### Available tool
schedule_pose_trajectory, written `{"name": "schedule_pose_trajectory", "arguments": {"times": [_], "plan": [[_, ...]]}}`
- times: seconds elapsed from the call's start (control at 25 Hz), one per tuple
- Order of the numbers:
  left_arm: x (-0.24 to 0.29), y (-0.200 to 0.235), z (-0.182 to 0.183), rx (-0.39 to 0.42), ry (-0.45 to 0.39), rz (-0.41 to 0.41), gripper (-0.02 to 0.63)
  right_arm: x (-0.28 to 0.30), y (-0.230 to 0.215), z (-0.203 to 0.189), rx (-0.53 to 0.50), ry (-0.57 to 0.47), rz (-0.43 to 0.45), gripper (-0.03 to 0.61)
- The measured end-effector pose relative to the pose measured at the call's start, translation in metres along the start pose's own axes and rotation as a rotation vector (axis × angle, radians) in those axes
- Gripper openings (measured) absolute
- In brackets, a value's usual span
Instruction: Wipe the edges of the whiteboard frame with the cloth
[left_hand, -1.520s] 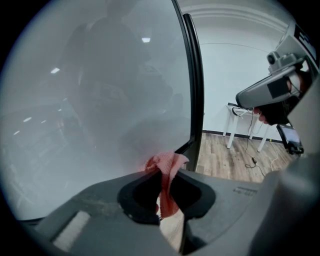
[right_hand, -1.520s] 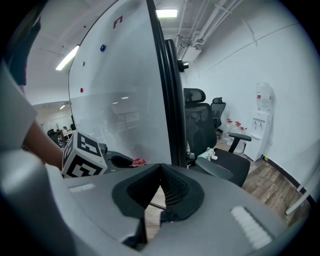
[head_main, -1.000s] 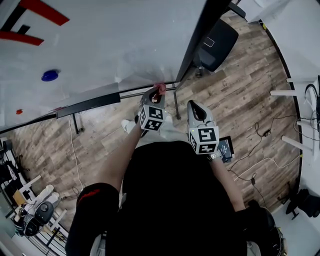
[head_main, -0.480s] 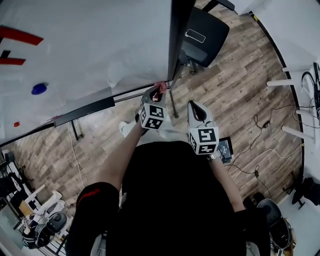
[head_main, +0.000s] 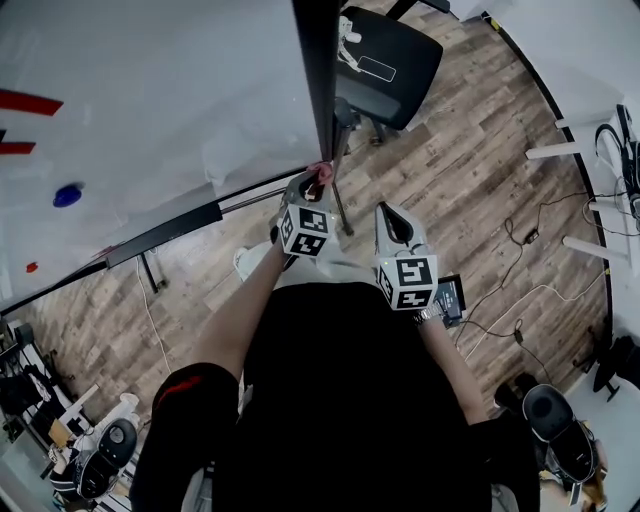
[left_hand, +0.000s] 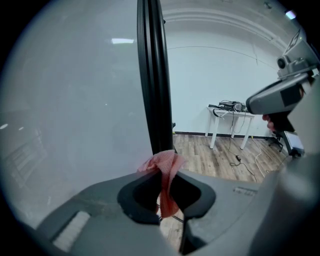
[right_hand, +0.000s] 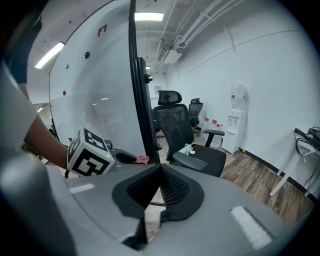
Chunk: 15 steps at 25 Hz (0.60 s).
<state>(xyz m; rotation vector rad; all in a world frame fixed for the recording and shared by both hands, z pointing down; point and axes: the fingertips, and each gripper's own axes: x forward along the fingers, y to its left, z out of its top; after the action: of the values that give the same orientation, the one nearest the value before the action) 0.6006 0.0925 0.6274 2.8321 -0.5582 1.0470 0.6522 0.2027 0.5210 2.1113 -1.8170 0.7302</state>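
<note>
A pink cloth (left_hand: 167, 172) is pinched in my left gripper (left_hand: 165, 187), its jaws shut on it. The cloth's tip (head_main: 322, 176) presses against the whiteboard's black frame (left_hand: 154, 80) near the lower right corner (head_main: 322, 120). The white board surface (head_main: 150, 90) spreads to the left. My right gripper (head_main: 392, 222) hangs beside the left one, a little to its right and off the board, jaws shut with nothing between them (right_hand: 159, 172). In the right gripper view the left gripper's marker cube (right_hand: 90, 152) and the cloth (right_hand: 142, 159) show at the frame (right_hand: 134, 75).
A black office chair (head_main: 385, 65) stands just behind the board's right edge. The board's stand legs (head_main: 345, 215) and a black tray rail (head_main: 160, 235) run below. Cables (head_main: 510, 330) lie on the wooden floor to the right; white table legs (head_main: 585, 150) stand far right.
The board's right frame edge has shifted left in the head view as the person moves along it. The left gripper stays on the frame with the cloth; the right has not changed.
</note>
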Motion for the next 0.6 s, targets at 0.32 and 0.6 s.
{"name": "schedule_pose_trajectory", "arguments": {"times": [0.32,0.6], "plan": [[0.0,-0.001,0.002,0.007,-0.003,-0.004,0.048,-0.012,-0.005,-0.004,0.009,0.0,-0.034,0.002],[-0.006,-0.005,0.002,-0.002,-0.013,-0.006,0.048,-0.019,-0.009,-0.006,0.023,-0.006,-0.046,0.002]]}}
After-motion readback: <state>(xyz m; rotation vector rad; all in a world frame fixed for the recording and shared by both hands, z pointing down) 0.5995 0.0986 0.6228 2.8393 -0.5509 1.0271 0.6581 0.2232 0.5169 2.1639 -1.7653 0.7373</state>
